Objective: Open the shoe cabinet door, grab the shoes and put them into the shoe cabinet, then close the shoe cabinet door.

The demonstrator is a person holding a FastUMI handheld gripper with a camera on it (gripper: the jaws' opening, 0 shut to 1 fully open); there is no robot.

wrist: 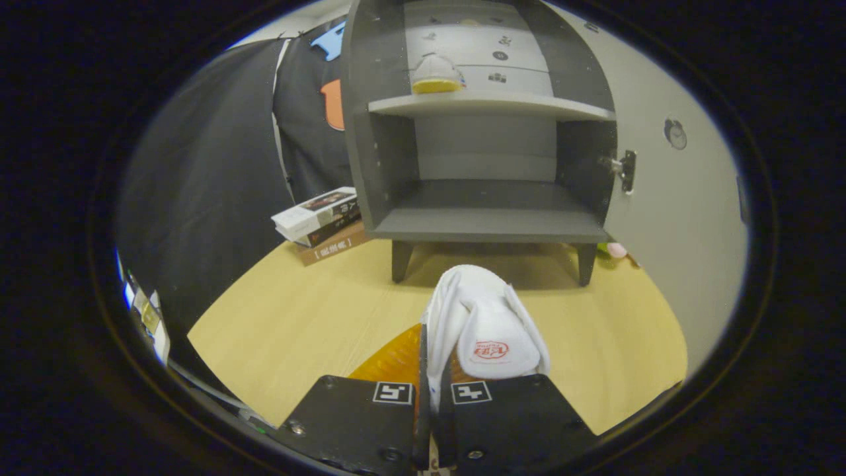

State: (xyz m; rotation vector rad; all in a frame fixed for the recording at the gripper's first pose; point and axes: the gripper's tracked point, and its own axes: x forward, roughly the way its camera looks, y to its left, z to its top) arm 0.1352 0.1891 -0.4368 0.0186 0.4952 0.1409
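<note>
My gripper (433, 390) is shut on the side wall of a white shoe (486, 320) with a yellow sole, which hangs just ahead of the fingers above the wooden tabletop (297, 317). Beyond it stands the dark grey shoe cabinet (486, 132) on short legs, its pale door (667, 198) swung open to the right. A second white shoe with a yellow sole (436, 74) rests on the cabinet's upper shelf. The lower shelf (489, 211) is bare.
A stack of books (320, 221) lies on the table to the left of the cabinet. A small pink and green object (613, 250) sits behind the cabinet's right leg, by the open door. Black cloth hangs behind and to the left.
</note>
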